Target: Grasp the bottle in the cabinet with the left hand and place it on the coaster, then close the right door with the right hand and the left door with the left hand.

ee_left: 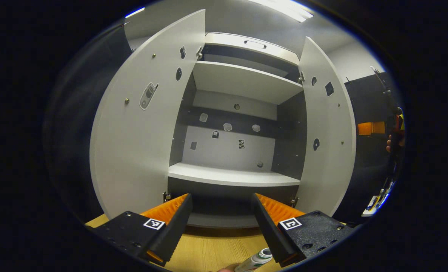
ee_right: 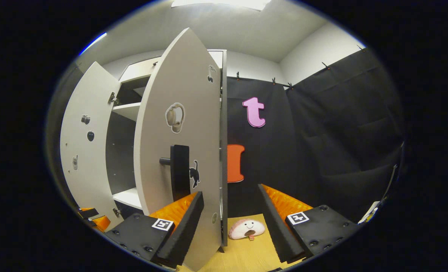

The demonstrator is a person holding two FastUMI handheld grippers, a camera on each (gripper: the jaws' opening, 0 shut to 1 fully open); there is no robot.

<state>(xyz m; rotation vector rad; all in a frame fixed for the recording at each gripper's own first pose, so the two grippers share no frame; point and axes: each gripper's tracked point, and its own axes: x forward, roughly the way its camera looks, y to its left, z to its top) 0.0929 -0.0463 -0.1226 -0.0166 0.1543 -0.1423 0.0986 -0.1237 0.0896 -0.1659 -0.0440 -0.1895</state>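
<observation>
The white cabinet (ee_left: 231, 175) stands open, both doors swung out and its shelves bare. In the left gripper view my left gripper (ee_left: 222, 226) is open in front of the cabinet's base. Just below its right finger shows the top of a white bottle with a green band (ee_left: 257, 260), over the wooden table (ee_left: 208, 249), not between the fingers. In the right gripper view the right door (ee_right: 182, 113) is seen nearly edge-on, with a black handle (ee_right: 179, 172). My right gripper (ee_right: 229, 226) is open, its left finger close in front of the door's lower part.
The left door (ee_right: 86, 151) hangs open at the far side; part of the other gripper (ee_right: 91, 220) shows below it. A pink and white plush toy (ee_right: 246, 228) lies on the table beside the cabinet. A hand (ee_left: 391, 143) shows at the far right.
</observation>
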